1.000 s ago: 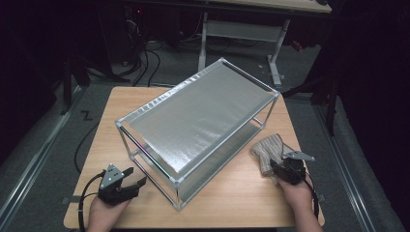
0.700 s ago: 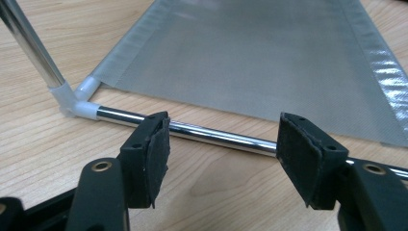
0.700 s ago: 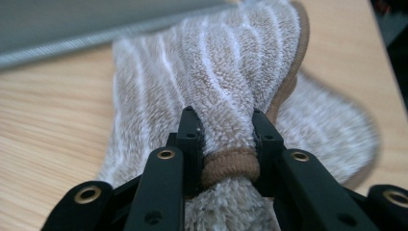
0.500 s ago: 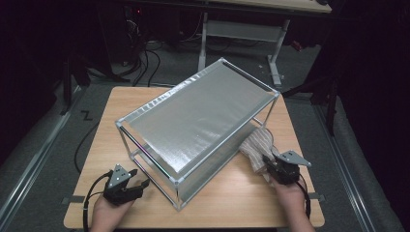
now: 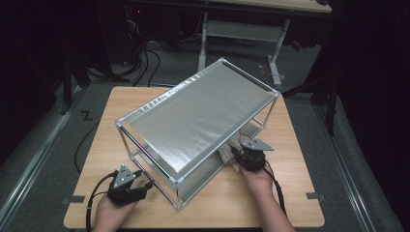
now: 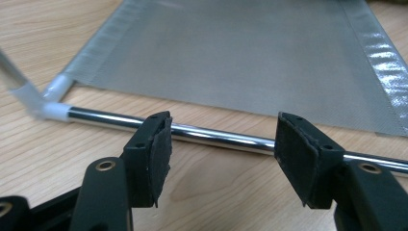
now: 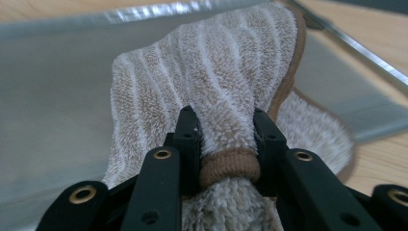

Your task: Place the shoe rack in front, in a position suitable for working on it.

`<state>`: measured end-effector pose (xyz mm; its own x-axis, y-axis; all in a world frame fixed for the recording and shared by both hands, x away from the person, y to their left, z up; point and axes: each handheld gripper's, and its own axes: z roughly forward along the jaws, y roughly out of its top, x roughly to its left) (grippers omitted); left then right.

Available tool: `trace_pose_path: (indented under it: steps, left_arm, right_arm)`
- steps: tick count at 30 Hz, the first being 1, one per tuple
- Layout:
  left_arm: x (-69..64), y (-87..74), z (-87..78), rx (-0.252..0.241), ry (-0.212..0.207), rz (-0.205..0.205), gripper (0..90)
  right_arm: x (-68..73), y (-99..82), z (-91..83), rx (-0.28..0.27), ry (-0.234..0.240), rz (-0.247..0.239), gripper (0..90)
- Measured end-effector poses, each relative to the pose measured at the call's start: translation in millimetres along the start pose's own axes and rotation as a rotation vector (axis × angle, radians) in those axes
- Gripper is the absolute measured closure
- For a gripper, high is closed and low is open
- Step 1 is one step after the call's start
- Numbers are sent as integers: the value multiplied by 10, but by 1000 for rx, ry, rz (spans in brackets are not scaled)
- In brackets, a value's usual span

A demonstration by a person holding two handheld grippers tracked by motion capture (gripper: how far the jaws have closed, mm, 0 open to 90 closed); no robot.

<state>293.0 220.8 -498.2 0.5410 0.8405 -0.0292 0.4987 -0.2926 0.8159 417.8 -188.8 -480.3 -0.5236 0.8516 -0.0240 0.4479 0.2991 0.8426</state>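
Observation:
A metal-framed rack (image 5: 203,116) with two grey mesh shelves stands slanted across the wooden table (image 5: 295,193). My right gripper (image 5: 238,157) is at the rack's near right side, shut on a folded beige striped towel (image 5: 227,155). In the right gripper view the towel (image 7: 221,77) is bunched between the pads (image 7: 188,130) and lies over the lower shelf (image 7: 53,96). The jaws have just been opening slightly, with the towel still pinched. My left gripper (image 5: 145,186) is open by the rack's front corner. In the left gripper view, its jaws (image 6: 223,139) straddle the low chrome rail (image 6: 110,119) without touching it.
The rack covers most of the table's middle. Bare wood is left along the near edge and the right side. A white corner joint (image 6: 53,109) links the rail to an upright. Desk legs (image 5: 203,38) and cables (image 5: 145,58) stand beyond the far edge.
My right gripper has carried the towel leftward, from open table beside the rack to under the upper shelf. The left hand has hardly moved.

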Motion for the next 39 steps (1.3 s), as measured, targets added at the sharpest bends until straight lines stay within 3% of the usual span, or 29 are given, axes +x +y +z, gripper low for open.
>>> trace_pose_path:
  steps: [4, 7, 11, 12, 17, 19, 21, 25, 27, 29, 30, 32, 33, 35, 37, 39]
  left_arm:
    - [-21, 16, 41, 4, -7, 8, 388]
    - [-14, 22, 47, 5, -9, 4, 394]
    - [-14, 21, 72, 18, 1, 9, 400]
    - [-15, 16, 89, 38, 14, 16, 405]
    - [10, -13, 59, 41, 75, 39, 441]
    - [38, -27, 48, 67, 96, 72, 464]
    - [35, -36, 62, 83, 104, 45, 472]
    - [41, -38, 44, 94, 125, 63, 477]
    - [65, -41, -7, 67, 126, 41, 466]
    - [103, -36, -54, 59, 131, 49, 465]
    - [163, -43, -154, -1, 155, -3, 469]
    - [237, -57, -263, -53, 182, -49, 490]
    - [237, -57, -263, -53, 182, -49, 521]
    - [370, -68, -412, -108, 234, -81, 575]
    - [410, -62, -445, -125, 235, -95, 626]
    - [538, 46, -512, -142, 275, -112, 652]
  right_arm:
    - [23, -36, 176, 63, -10, -26, 701]
    - [29, -51, 198, 82, 1, -9, 703]
    - [75, -60, 179, 92, 1, -38, 706]
    - [119, -81, 154, 92, 10, -47, 708]
    - [242, -137, 81, 83, 30, -57, 708]
    - [302, -159, 43, 84, 42, -67, 708]
    - [367, -180, 8, 82, 47, -83, 707]
    - [449, -220, -57, 84, 39, -93, 707]
    - [452, -244, -78, 76, 34, -83, 706]
    - [453, -253, -84, 72, 32, -80, 707]
    - [452, -265, -88, 66, 34, -75, 706]
    - [453, -266, -87, 65, 33, -76, 706]
    - [452, -267, -87, 65, 34, -77, 705]
    - [451, -268, -87, 64, 35, -77, 705]
    - [450, -268, -87, 64, 36, -79, 705]
    - [447, -267, -86, 63, 37, -86, 705]
